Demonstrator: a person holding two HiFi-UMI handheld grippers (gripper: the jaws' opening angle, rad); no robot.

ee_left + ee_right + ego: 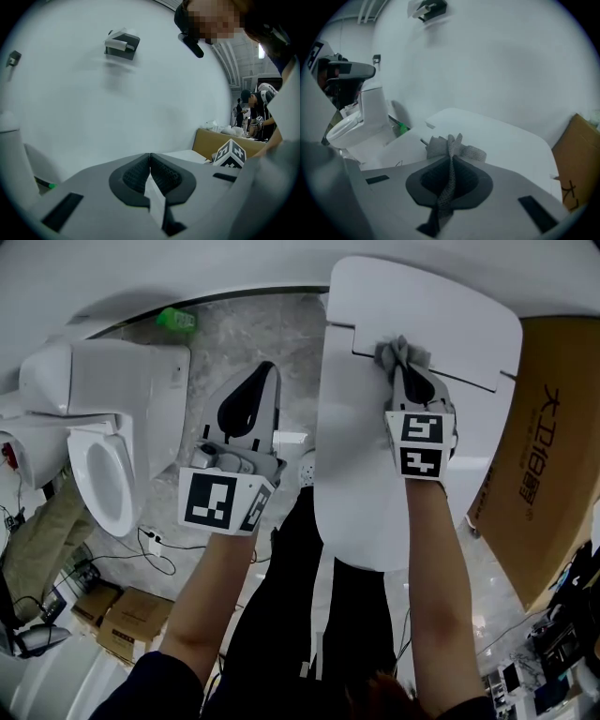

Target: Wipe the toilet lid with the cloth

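Note:
A white toilet lid (375,437) lies closed in front of me, running from near my body to the wall. My right gripper (405,367) is shut on a grey cloth (399,353) and holds it against the lid's far end, near the hinge step. In the right gripper view the cloth (452,147) bunches out past the jaws over the lid (506,145). My left gripper (261,381) hovers to the left of the lid over the grey floor, shut with nothing between its jaws. In the left gripper view that gripper (150,161) points at a white wall.
A second white toilet (103,437) with its seat open stands at the left. A green object (175,320) lies on the floor by the wall. A large cardboard box (544,446) stands at the right. Small boxes (131,620) and cables lie at the lower left.

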